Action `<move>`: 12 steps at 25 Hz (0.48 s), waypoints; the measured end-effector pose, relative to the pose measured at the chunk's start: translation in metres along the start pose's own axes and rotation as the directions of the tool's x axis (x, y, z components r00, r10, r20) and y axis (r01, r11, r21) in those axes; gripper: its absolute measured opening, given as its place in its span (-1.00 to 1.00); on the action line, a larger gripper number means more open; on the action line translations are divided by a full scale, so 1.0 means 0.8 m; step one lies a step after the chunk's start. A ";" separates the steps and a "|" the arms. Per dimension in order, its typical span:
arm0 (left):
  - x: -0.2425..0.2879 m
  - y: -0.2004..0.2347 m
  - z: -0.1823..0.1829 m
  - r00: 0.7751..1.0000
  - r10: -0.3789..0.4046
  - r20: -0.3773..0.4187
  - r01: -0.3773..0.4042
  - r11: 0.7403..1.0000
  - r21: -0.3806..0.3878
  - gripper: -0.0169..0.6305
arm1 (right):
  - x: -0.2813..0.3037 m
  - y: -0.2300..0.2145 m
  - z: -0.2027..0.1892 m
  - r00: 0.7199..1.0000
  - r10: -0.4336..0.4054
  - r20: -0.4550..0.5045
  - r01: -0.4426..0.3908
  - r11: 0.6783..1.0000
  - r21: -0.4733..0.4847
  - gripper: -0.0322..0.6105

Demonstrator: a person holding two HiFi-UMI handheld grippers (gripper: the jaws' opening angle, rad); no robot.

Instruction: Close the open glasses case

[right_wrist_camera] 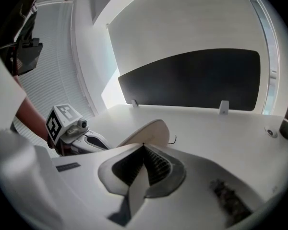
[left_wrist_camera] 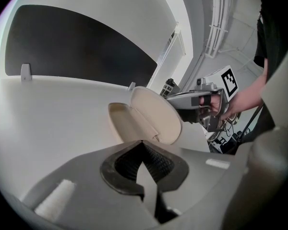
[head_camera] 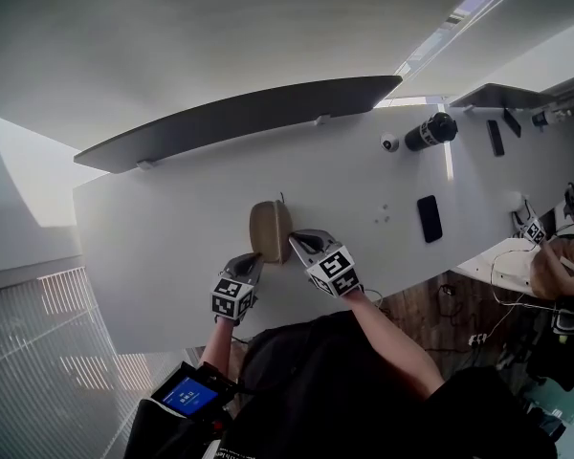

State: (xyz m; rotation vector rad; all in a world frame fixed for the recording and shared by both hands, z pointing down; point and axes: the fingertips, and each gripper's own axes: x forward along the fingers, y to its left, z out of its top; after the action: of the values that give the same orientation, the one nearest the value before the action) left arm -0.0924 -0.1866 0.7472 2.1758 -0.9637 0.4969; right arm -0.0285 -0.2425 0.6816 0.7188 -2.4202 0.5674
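A beige glasses case [head_camera: 270, 229] lies on the white table [head_camera: 153, 247], just beyond both grippers. In the left gripper view its tray [left_wrist_camera: 124, 121] is open and the lid [left_wrist_camera: 156, 115] stands raised and tilted over it. My left gripper [left_wrist_camera: 143, 143] is shut and empty, its tip close in front of the case [head_camera: 253, 258]. My right gripper [right_wrist_camera: 144, 146] is shut too, with its tip right at the outer face of the lid [right_wrist_camera: 146, 132]. From the left gripper view the right gripper [left_wrist_camera: 170, 99] shows behind the lid.
A dark partition panel [head_camera: 239, 118] runs along the table's far edge. A black cylinder [head_camera: 430, 131], a small white round object [head_camera: 389, 142] and a black phone [head_camera: 429, 218] lie to the right. Another person's hand [head_camera: 555, 271] works at a neighbouring desk, far right.
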 end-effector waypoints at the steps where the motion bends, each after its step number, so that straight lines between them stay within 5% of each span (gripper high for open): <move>1: -0.001 0.000 -0.001 1.000 0.001 0.000 -0.001 1.000 -0.001 -0.93 | 0.002 0.003 0.002 1.000 0.009 -0.002 -0.009 1.000 -0.002 -0.88; 12: -0.009 -0.002 0.004 1.000 0.024 -0.019 -0.024 1.000 0.006 -0.92 | 0.038 0.029 0.015 0.992 0.124 -0.028 -0.120 0.987 0.108 -0.88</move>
State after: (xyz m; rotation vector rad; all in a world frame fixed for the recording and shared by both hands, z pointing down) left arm -0.0958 -0.1845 0.7396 2.1629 -0.9800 0.5320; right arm -0.0682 -0.2415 0.6854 0.6019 -2.4285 0.7568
